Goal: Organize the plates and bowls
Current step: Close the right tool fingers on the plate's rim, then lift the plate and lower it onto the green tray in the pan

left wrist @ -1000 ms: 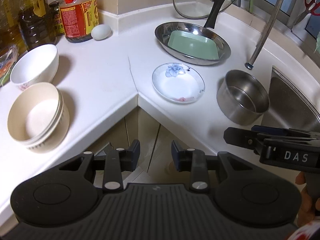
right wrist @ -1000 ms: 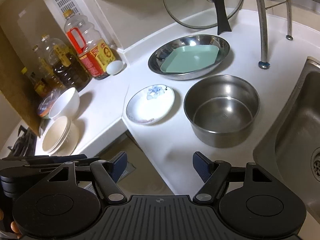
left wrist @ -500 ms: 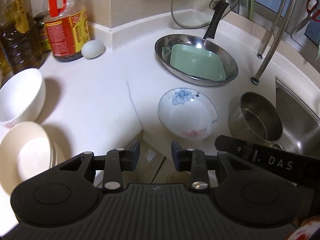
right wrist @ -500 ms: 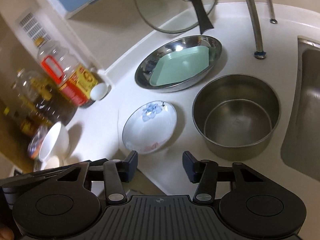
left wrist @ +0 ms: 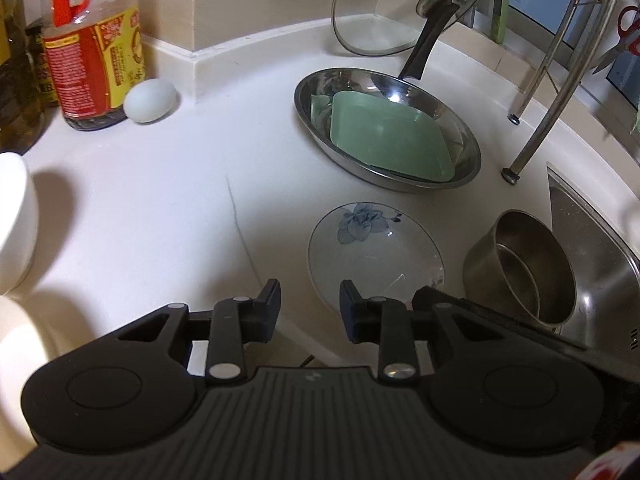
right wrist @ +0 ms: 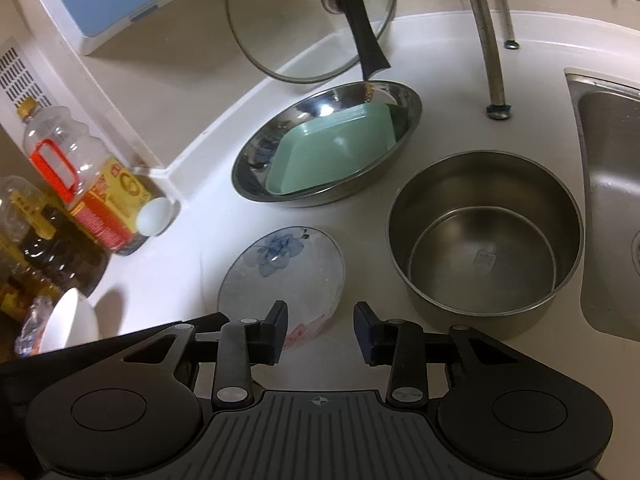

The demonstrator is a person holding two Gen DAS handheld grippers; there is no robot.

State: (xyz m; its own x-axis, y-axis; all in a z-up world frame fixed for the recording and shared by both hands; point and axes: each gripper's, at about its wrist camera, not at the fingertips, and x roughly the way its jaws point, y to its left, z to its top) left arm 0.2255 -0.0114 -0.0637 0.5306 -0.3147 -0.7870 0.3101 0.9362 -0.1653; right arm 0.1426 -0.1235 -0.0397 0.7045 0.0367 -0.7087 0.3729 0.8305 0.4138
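A white plate with a blue flower (left wrist: 376, 248) lies on the white counter, also in the right wrist view (right wrist: 284, 276). Behind it a green square plate (left wrist: 388, 140) (right wrist: 336, 148) rests inside a steel pan (left wrist: 320, 92) (right wrist: 256, 176). A steel bowl (left wrist: 524, 268) (right wrist: 484, 236) stands right of the flower plate. White bowls (left wrist: 12, 220) (right wrist: 68, 320) sit at the left. My left gripper (left wrist: 308, 308) is open and empty just before the flower plate's near edge. My right gripper (right wrist: 320, 330) is open and empty over the plate's near right edge.
An oil bottle (left wrist: 92, 52) and a pale egg (left wrist: 150, 101) stand at the back left. A glass lid (left wrist: 404, 8) leans on the wall behind the pan. A faucet pipe (left wrist: 544, 104) and the sink (left wrist: 592, 240) are at the right.
Both grippers have moved forward over the counter toward the flower plate, which now lies at their fingertips. The stacked cream bowls have slid out of the left view.
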